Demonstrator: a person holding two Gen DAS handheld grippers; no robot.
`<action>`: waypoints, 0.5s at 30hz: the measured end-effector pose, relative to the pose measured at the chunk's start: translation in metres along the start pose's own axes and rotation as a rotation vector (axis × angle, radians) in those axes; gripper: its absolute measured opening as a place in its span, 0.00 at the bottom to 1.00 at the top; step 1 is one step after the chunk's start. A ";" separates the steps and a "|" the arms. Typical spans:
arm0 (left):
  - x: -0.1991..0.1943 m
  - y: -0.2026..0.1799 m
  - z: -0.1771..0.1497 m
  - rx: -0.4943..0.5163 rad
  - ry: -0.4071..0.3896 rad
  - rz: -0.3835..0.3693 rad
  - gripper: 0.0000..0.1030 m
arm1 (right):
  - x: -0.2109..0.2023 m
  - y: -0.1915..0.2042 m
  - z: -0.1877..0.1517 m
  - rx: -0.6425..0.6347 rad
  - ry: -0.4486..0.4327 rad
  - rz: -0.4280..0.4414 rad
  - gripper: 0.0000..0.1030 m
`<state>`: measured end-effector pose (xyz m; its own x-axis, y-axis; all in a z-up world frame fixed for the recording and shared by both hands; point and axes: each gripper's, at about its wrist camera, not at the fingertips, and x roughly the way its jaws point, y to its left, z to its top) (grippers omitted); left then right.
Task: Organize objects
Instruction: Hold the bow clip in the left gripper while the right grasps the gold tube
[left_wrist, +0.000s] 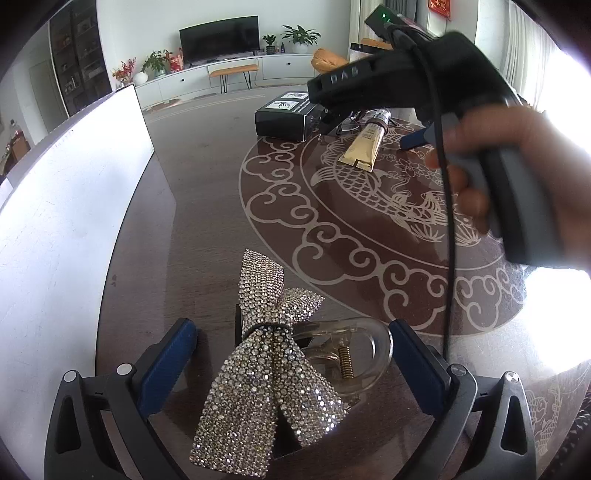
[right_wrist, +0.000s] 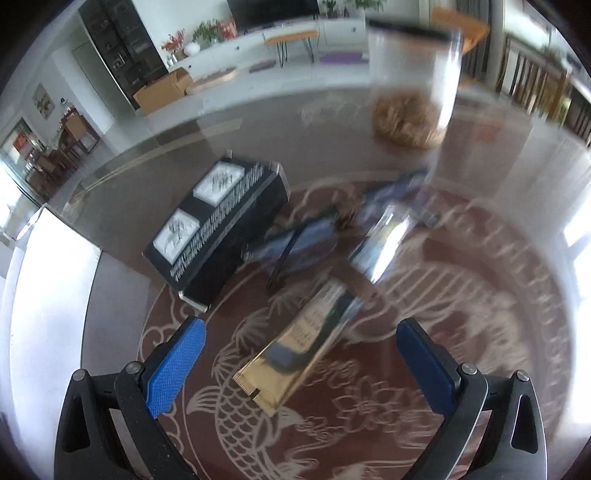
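Both grippers open, each over its own thing on the table

We hold the left gripper (left_wrist: 291, 354) with its fingers wide apart around the sparkly bow clip (left_wrist: 266, 373), which lies on the table (left_wrist: 207, 206) between the pads, its long axis running away from us. Beyond the bow clip, near the black box (right_wrist: 218, 229), lies the gold tube (right_wrist: 299, 343); our right gripper (right_wrist: 301, 362) hovers open above it, the tube slanted between the fingers. For the bow clip the left hand is nearer, we think.

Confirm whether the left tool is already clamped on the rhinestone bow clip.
No: the left tool is open, its fingers clear of the bow clip.
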<state>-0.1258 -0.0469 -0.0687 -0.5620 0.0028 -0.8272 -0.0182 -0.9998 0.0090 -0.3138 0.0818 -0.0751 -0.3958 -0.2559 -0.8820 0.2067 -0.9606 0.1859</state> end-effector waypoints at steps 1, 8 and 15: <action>0.000 0.000 0.000 0.000 0.000 0.000 1.00 | -0.001 0.003 -0.003 -0.024 -0.031 -0.014 0.93; -0.002 -0.001 0.001 -0.001 -0.001 0.001 1.00 | -0.019 -0.003 -0.033 -0.114 -0.092 -0.095 0.28; -0.002 -0.002 0.002 -0.001 -0.001 0.002 1.00 | -0.073 -0.042 -0.115 -0.097 -0.153 -0.096 0.28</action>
<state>-0.1261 -0.0446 -0.0661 -0.5629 0.0013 -0.8265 -0.0165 -0.9998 0.0096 -0.1904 0.1530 -0.0684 -0.5480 -0.1845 -0.8159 0.2438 -0.9683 0.0553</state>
